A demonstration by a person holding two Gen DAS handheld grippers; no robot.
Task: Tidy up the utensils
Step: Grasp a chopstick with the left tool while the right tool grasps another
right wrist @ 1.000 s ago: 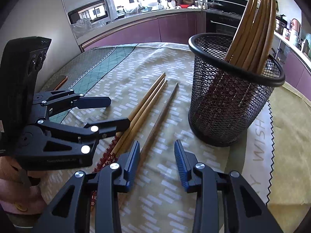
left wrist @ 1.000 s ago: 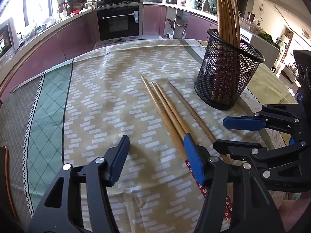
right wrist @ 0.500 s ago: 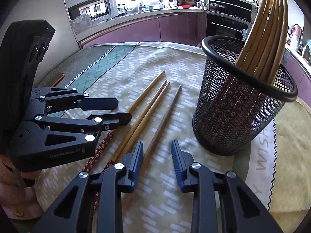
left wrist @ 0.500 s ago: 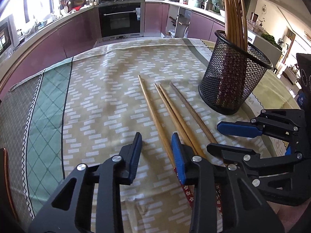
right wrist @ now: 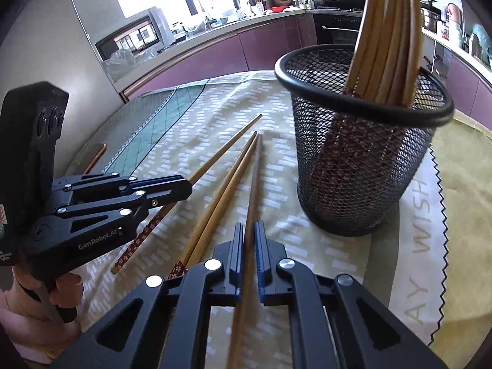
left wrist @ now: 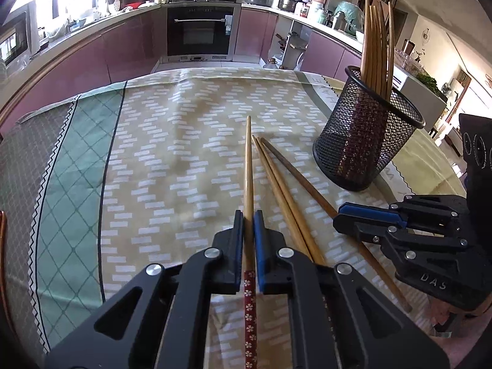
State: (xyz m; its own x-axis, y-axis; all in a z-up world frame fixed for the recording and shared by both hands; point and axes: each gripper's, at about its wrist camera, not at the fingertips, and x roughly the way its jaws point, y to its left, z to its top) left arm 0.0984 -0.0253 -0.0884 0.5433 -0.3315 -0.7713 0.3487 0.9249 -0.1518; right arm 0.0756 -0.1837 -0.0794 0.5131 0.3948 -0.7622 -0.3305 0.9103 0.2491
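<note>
Chopsticks of pale wood, four in all, lie on the patterned tablecloth [left wrist: 172, 160]. Nearest, the left gripper [left wrist: 249, 224] has just closed its jaws tight on the leftmost pale chopstick [left wrist: 248, 166], and the right gripper [right wrist: 249, 236] on the darker brown chopstick [right wrist: 254, 172]; a second ago both stood apart around them. The middle pair [left wrist: 273, 178] lies untouched between. Farther right stands the black mesh holder [right wrist: 363, 166], several chopsticks already upright inside. Both seem ready to lift.

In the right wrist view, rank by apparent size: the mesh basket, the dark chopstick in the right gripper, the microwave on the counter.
1. mesh basket
2. dark chopstick, long but thin
3. microwave, small-looking only because it is far away
</note>
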